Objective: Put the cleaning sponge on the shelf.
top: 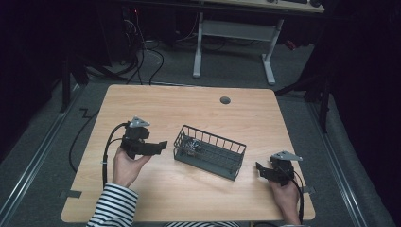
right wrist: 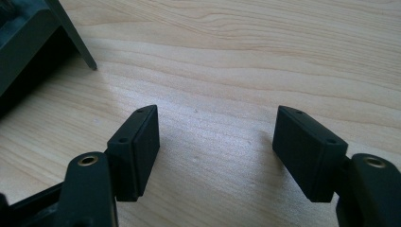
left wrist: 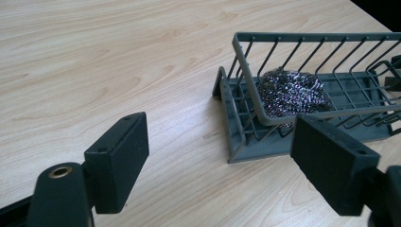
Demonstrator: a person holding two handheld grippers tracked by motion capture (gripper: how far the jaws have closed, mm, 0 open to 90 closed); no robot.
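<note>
One wire basket (top: 215,163) holding one steel scourer (left wrist: 291,92), left gripper (top: 161,144) spread, right gripper (top: 261,169) spread, both empty

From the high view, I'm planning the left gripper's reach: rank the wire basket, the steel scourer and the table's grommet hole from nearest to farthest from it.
1. Wire basket, its near end just right of the left gripper.
2. Steel scourer, inside that near end.
3. Grommet hole, toward the table's far edge.

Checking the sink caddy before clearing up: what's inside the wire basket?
A steel wool scourer sits at one end of the basket. The rest looks empty, though the basket's far end is cropped.
</note>
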